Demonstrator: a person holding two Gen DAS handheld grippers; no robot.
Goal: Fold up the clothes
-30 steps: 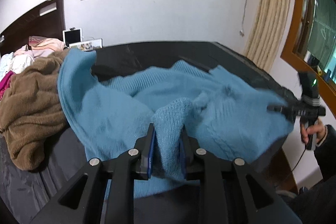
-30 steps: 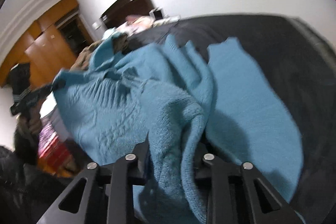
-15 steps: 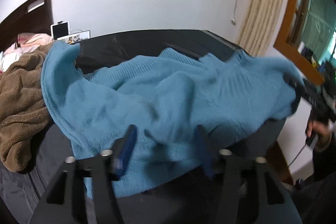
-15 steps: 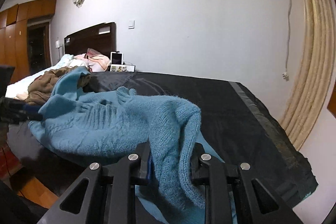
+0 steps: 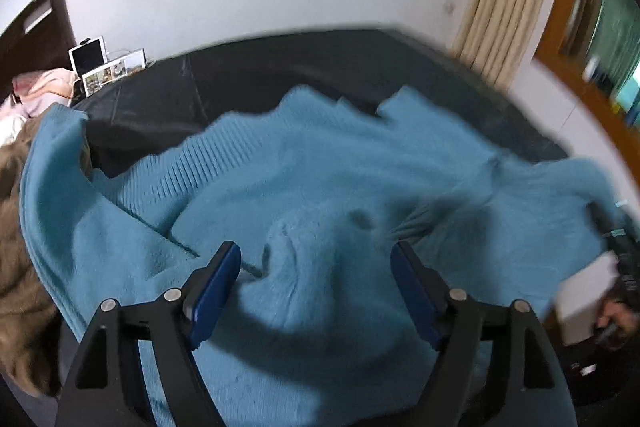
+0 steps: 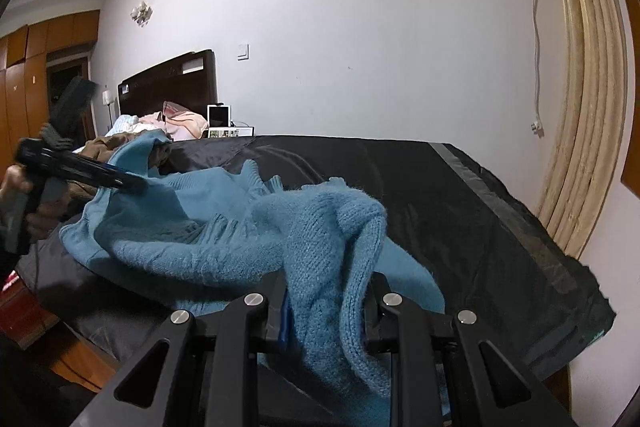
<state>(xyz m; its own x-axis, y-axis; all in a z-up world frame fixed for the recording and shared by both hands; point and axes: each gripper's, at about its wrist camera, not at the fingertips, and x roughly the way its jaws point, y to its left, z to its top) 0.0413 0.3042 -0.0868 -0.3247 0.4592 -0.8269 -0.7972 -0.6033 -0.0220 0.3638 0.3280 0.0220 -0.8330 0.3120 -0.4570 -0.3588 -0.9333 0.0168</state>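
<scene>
Covering bed, black sheet; left hand-held gripper spread wide, right hand-held gripper pinching sweater.

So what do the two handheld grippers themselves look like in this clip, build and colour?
Both are matte black linkage frames with triangular cut-outs and round silver pivot pins. The left gripper has flat blue pads on its finger insides; a blue pad edge also shows on the right gripper. Seen from the right wrist view, the left one has a pistol-style handle.
</scene>
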